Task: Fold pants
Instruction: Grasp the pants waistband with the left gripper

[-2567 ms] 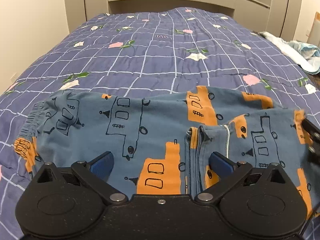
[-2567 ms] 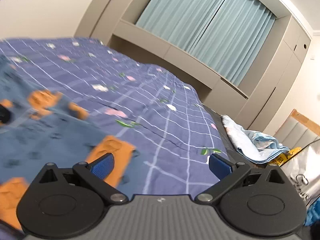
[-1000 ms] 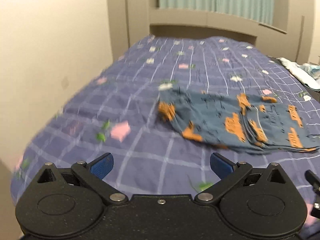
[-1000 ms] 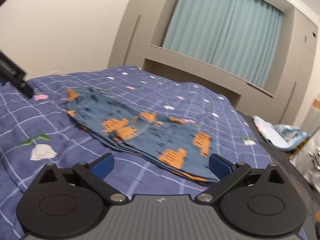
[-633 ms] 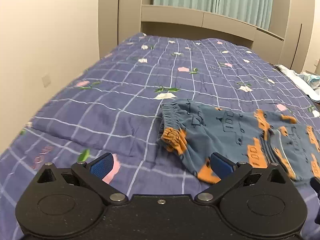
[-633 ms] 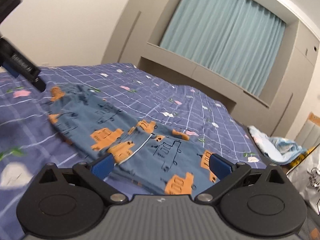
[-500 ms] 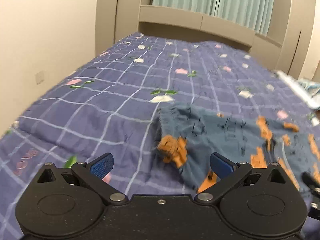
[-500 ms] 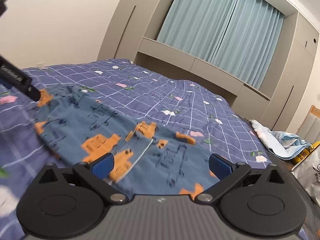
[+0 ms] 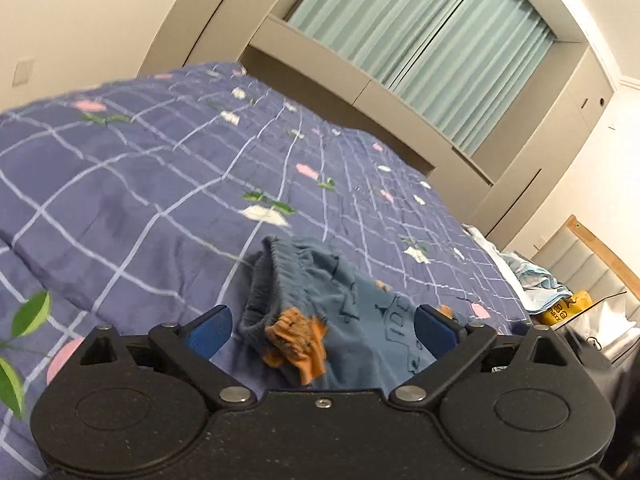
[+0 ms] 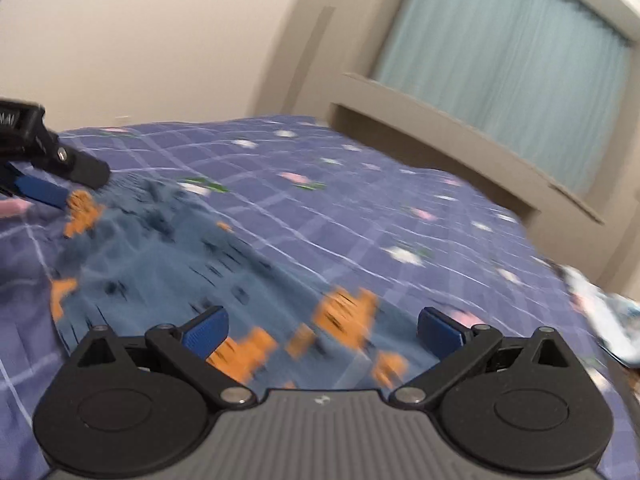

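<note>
Blue pants with orange and black truck prints [image 9: 344, 320] lie folded on the purple checked bedspread [image 9: 140, 184]. In the left wrist view their elastic waistband bunches up right between the wide-apart blue pads of my left gripper [image 9: 322, 330], which is open and low over the cloth. The right wrist view is blurred: the pants [image 10: 192, 264] spread ahead of my right gripper [image 10: 322, 330], also open with nothing held. My left gripper [image 10: 52, 178] shows there at the far left, at the waistband end.
A beige headboard shelf [image 9: 360, 92] and teal curtains [image 9: 420, 40] stand behind the bed. A light blue and white cloth heap [image 9: 528, 276] lies at the bed's right edge, with a yellow bag [image 9: 564, 308] and a wooden frame beyond it.
Both grippers have dropped closer to the pants. The left one swung right and low onto the waistband end; the right one moved in over the folded leg end. Both stayed open.
</note>
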A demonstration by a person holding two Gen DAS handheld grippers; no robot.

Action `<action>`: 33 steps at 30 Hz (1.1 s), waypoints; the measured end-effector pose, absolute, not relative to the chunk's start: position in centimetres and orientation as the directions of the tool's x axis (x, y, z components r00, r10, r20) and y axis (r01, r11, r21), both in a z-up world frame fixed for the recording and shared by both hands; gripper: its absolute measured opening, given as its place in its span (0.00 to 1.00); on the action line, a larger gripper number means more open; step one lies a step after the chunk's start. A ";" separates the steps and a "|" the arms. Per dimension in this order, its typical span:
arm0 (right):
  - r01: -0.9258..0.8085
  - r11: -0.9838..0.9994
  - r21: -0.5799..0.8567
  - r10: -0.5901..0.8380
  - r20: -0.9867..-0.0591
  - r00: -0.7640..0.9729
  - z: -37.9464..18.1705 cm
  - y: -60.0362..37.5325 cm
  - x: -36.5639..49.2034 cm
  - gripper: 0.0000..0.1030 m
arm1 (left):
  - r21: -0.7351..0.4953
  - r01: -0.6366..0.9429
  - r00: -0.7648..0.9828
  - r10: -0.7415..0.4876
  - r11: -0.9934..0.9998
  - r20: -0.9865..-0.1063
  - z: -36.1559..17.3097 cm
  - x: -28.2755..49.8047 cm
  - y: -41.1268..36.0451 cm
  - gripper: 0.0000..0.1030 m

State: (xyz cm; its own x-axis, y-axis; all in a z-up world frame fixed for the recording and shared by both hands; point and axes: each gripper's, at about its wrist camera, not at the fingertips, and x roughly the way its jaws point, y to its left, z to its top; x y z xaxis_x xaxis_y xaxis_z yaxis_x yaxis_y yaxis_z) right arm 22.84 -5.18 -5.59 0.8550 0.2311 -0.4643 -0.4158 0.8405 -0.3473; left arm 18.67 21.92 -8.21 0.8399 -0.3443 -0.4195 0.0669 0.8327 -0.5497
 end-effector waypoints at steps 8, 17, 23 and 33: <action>-0.802 0.581 -0.137 0.548 -0.663 0.510 -4.7 -1.8 32.0 0.86 | -0.574 0.042 0.825 -0.353 0.818 -0.442 -9.3 19.6 23.7 0.95; -0.738 0.654 -0.166 0.500 -0.638 0.586 -5.5 -3.8 31.8 0.79 | -0.614 -0.013 0.792 -0.366 0.789 -0.488 -10.4 21.3 23.4 0.55; -0.600 0.749 -0.282 0.396 -0.536 0.746 -5.1 -4.8 29.0 0.92 | -0.612 -0.095 0.795 -0.310 0.785 -0.521 -10.5 21.7 23.4 0.37; -0.606 0.683 -0.407 0.371 -0.522 0.768 -7.0 2.5 32.4 0.95 | -0.570 -0.163 0.783 -0.246 0.805 -0.571 -9.2 21.3 23.0 0.24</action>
